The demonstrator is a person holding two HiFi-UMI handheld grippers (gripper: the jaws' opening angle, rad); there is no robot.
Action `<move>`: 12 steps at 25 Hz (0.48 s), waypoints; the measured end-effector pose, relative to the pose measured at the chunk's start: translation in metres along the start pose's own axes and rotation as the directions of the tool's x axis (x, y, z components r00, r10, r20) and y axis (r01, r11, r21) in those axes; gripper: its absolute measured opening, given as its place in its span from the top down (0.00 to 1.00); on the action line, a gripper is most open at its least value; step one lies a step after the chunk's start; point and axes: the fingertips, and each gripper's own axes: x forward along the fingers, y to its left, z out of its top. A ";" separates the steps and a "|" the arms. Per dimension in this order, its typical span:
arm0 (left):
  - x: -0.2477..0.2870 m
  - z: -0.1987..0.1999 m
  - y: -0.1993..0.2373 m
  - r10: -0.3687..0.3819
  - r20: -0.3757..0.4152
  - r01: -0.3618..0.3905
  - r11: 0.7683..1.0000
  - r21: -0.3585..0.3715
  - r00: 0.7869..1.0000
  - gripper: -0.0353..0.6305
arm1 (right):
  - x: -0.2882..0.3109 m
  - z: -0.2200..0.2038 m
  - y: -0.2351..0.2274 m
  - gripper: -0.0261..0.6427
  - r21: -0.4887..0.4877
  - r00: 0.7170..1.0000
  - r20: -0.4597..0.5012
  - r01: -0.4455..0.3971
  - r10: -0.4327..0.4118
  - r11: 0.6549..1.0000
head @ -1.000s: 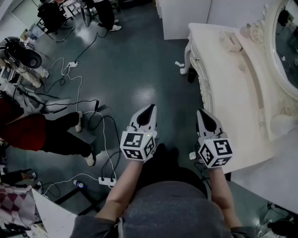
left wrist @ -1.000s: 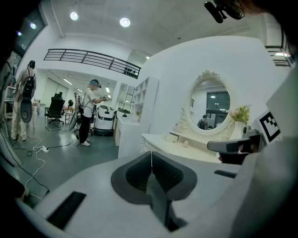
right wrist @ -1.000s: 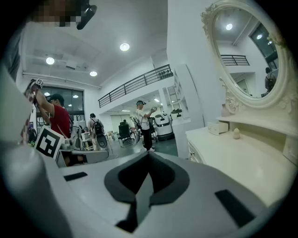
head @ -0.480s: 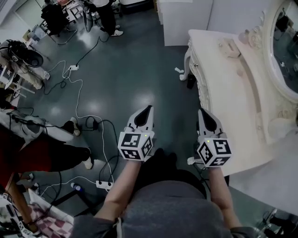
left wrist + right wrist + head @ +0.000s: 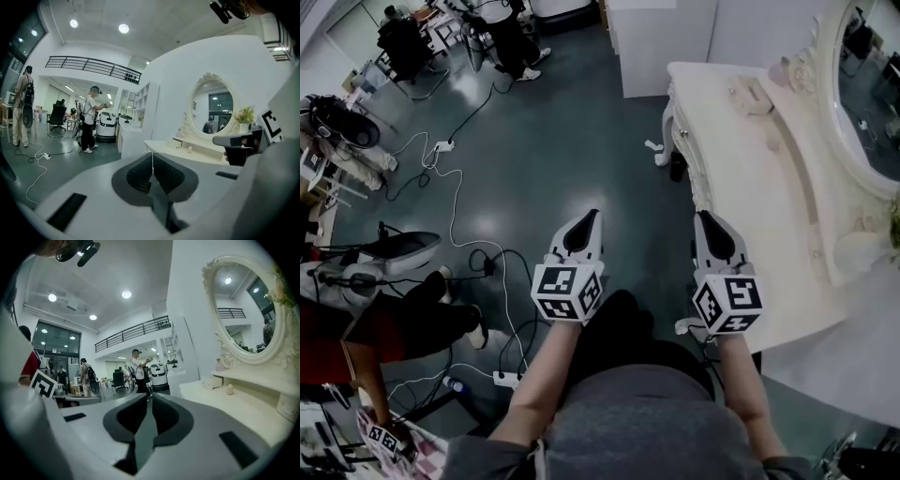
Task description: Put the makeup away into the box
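**A:** Head view: both claws hang over the floor, well apart from the dressing table point(image 5: 741, 216). Left gripper point(image 5: 585, 217) clenched, empty. Right gripper point(image 5: 705, 217) jaws have just been opening; the gap is narrow, nothing in it.

**B:** Makeup?

**A:** Small pale round piece point(image 5: 773, 145) on the tabletop near the box point(image 5: 751, 94). Pink bottle point(image 5: 782, 71) by the mirror point(image 5: 862, 103).

**B:** Box contents?

**A:** Can't tell, too small.

**B:** Risks?

**A:** Round piece probably rolls off if nudged. Right gap looks too narrow for it. Floor cables point(image 5: 502, 281) could snag a step.
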 end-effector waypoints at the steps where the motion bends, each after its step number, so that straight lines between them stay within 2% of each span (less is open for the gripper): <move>1: 0.002 -0.001 -0.001 -0.001 -0.002 0.001 1.000 0.001 1.000 0.93 | 0.000 0.000 -0.002 0.90 0.001 1.000 -0.001 -0.002 0.002 1.000; 12: 0.037 -0.002 0.004 -0.009 -0.023 0.009 1.000 0.000 1.000 0.93 | 0.027 -0.004 -0.015 0.80 0.029 0.999 -0.045 -0.007 0.008 1.000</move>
